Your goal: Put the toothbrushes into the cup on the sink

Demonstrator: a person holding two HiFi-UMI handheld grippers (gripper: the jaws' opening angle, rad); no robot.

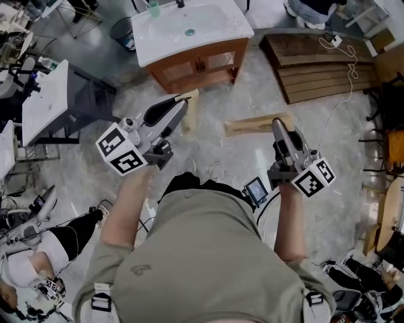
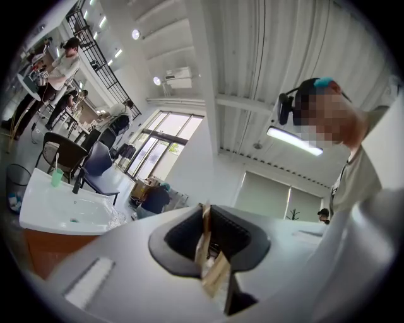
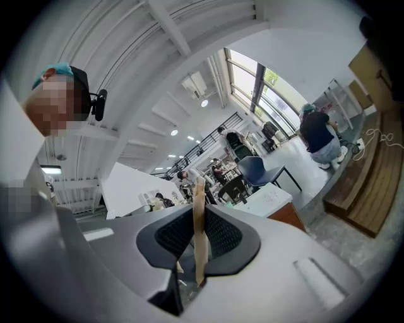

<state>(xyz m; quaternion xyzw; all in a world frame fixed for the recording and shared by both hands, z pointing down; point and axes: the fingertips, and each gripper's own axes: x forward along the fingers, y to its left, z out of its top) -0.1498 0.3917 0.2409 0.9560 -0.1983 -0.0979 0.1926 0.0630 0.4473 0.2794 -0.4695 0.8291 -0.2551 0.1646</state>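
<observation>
I stand a few steps back from the white sink [image 1: 189, 28] on its wooden cabinet. A green cup [image 1: 154, 7] stands at the basin's back left corner. My left gripper [image 1: 183, 104] is shut on a tan toothbrush [image 1: 189, 113] that sticks out past its tips. My right gripper [image 1: 276, 123] is shut on a second tan toothbrush [image 1: 255, 125], which points left. In the left gripper view the toothbrush [image 2: 203, 243] stands edge-on between the pads, with the sink [image 2: 63, 211] and cup [image 2: 57, 176] far off at the left. The right gripper view shows its toothbrush [image 3: 199, 227] pinched the same way.
Stacked wooden boards [image 1: 315, 66] with a white cable lie right of the sink. A white table [image 1: 44, 101] stands at the left and a dark bin [image 1: 123, 31] beside the sink. A person sits on the floor at lower left [image 1: 38, 252]. Marble floor lies between me and the sink.
</observation>
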